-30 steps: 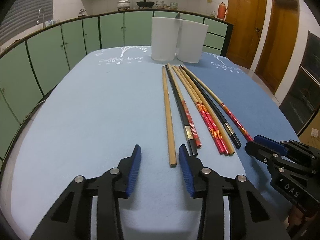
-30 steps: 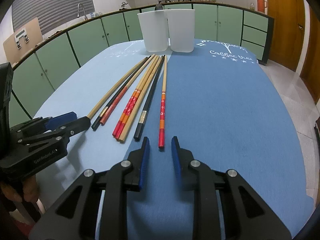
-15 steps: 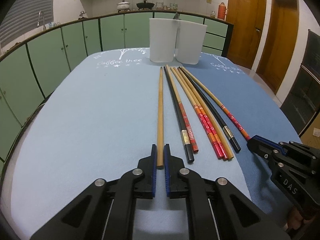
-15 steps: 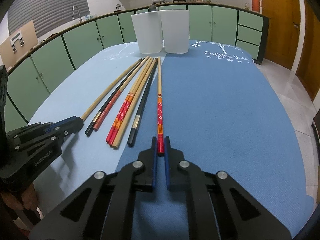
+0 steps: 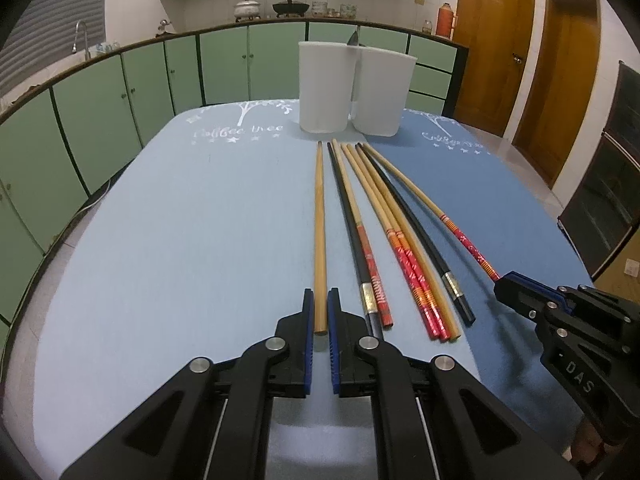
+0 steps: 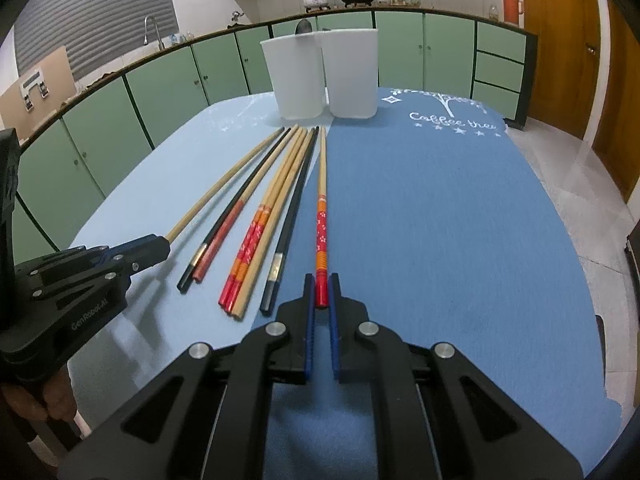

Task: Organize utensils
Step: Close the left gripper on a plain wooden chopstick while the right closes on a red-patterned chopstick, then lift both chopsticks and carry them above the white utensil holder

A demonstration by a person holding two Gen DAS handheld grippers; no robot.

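We record eight long chopsticks lying side by side on the blue-clothed bench (image 5: pixel 168 240), tips toward two white plastic holders (image 5: pixel 326 84) at the far end. The leftmost is a plain pale bamboo chopstick (image 5: pixel 320 236); the rightmost is a bamboo chopstick with a red and orange patterned handle (image 6: pixel 322 216). Between them lie black and red-decorated ones.

The left hand-held gripper (image 5: pixel 321 312) is pinched on the butt end of the plain bamboo chopstick. The right hand-held gripper (image 6: pixel 321 294) is pinched on the red handle end.

Against one second ago, both grippers have gone from open and short of the sticks to clamped; since half a second ago, both clamps are unchanged.
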